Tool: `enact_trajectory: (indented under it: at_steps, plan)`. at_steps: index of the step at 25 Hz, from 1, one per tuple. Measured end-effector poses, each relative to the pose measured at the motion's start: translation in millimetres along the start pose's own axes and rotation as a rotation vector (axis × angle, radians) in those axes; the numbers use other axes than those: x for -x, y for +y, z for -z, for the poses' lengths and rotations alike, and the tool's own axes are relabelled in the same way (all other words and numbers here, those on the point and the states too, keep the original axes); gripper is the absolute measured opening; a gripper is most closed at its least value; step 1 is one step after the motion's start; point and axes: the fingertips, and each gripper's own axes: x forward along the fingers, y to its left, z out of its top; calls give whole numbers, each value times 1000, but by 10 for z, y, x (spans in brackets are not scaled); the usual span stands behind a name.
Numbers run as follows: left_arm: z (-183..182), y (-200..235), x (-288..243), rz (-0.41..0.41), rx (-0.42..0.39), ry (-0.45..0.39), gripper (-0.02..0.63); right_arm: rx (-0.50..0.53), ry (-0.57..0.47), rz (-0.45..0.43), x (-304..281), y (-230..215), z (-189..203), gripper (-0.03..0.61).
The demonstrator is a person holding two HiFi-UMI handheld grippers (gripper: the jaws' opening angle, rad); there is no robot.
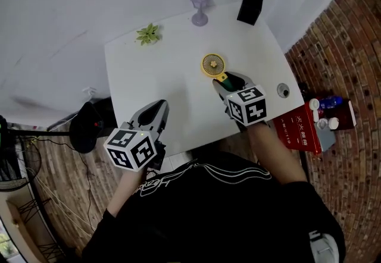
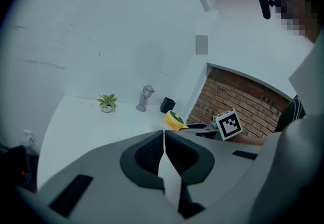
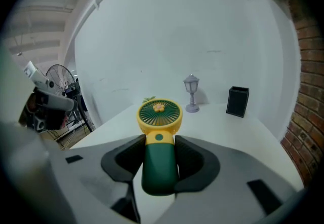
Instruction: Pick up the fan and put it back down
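A white rectangular table (image 1: 172, 86) stands against a plain white wall, with red brickwork (image 1: 336, 47) around its other sides. Along its far edge sit a small green potted plant (image 1: 147, 34), a pale lilac lantern-shaped ornament (image 1: 200, 6) and a black square box (image 1: 249, 9). The right gripper (image 1: 229, 81) clamps the dark green handle of the small yellow-headed hand fan (image 3: 159, 162), holding it over the table's right half. The left gripper (image 2: 164, 137) hangs over the near edge, its jaws pressed together on nothing.
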Motion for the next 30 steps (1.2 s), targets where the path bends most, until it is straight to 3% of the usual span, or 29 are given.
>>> enact_trajectory:
  at_steps: [17, 30]
  plan:
    - [169, -486, 458, 60, -47, -45, 35, -14, -172, 5, 1256, 514, -51, 183]
    - [293, -638, 599, 60, -76, -29, 35, 2, -215, 6, 1661, 701, 85, 182]
